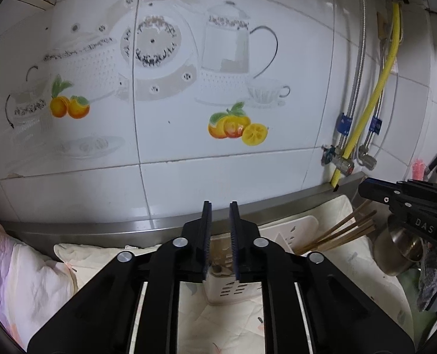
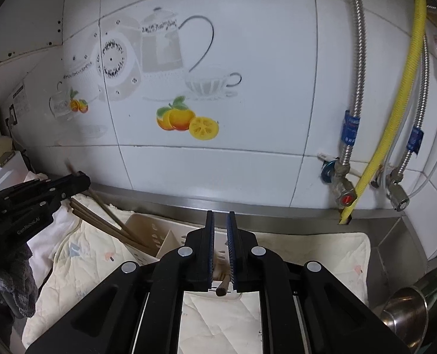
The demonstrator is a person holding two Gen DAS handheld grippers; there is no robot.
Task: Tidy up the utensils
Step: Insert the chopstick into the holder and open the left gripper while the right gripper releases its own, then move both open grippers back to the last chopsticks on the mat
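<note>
With both grippers low over the holder (image 1: 227, 286), I read this as a drop-off point. Left gripper (image 1: 221, 242): jaws a narrow slit, nothing between the pads that I can see; the holder's slotted white wall shows through the gap, so I'm right above its near edge. Right gripper (image 2: 220, 247): jaws also a narrow slit, pads apart. A brown stick end (image 2: 222, 289) sits below the gap by the holder's near rim; touching the pads or not, can't tell.

The chopsticks (image 1: 339, 233) are already in the holder, fanned out and leaning over its side. My guess is they lean because the compartment is wide and they have nothing to stand against. Holder lies tilted back, not upright, which would explain the splay.

Under the holder: a pale quilted cloth (image 2: 321, 253) over a stainless counter, probably there to stop things sliding. Right of the holder, a steel pot (image 2: 407, 315). Behind the holder, the counter's steel upstand (image 2: 277, 209), then white wall tile (image 2: 262, 67) with teapot and orange decals. Further right of the holder, a yellow gas hose (image 2: 395, 112) and braided water lines run down to valves.
</note>
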